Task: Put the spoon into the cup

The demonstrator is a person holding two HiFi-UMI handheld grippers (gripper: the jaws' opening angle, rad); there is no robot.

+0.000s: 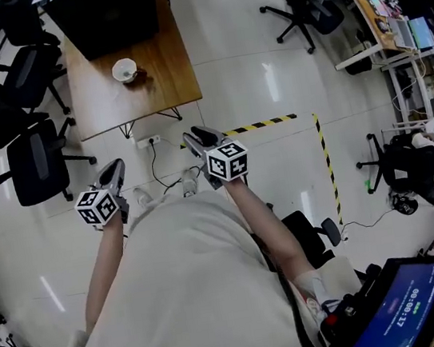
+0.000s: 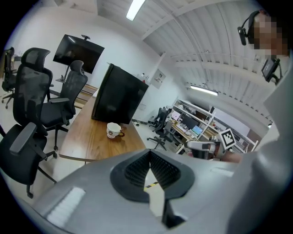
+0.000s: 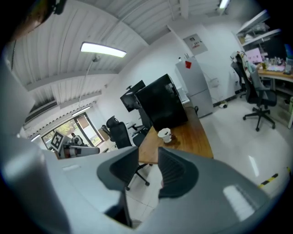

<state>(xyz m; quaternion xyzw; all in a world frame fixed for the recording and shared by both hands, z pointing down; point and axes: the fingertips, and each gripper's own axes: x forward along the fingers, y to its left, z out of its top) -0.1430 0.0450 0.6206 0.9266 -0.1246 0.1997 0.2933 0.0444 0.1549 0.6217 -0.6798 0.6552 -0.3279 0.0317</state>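
A white cup (image 1: 124,69) with a brown handle stands on the wooden table (image 1: 167,83), well ahead of both grippers. It also shows in the left gripper view as a cup (image 2: 113,130) and in the right gripper view as a cup (image 3: 164,134). I cannot make out a spoon in any view. My left gripper (image 1: 115,167) hangs over the floor short of the table, its jaw tips touching, nothing between them (image 2: 149,155). My right gripper (image 1: 195,138) is level with it, jaws apart and empty (image 3: 148,155).
A big black box (image 1: 108,15) fills the table's far end. Black office chairs (image 1: 33,160) stand left of the table. A power strip (image 1: 148,142) with cable lies on the floor, and yellow-black tape (image 1: 274,121) runs to the right. Desks and chairs (image 1: 312,1) stand at the far right.
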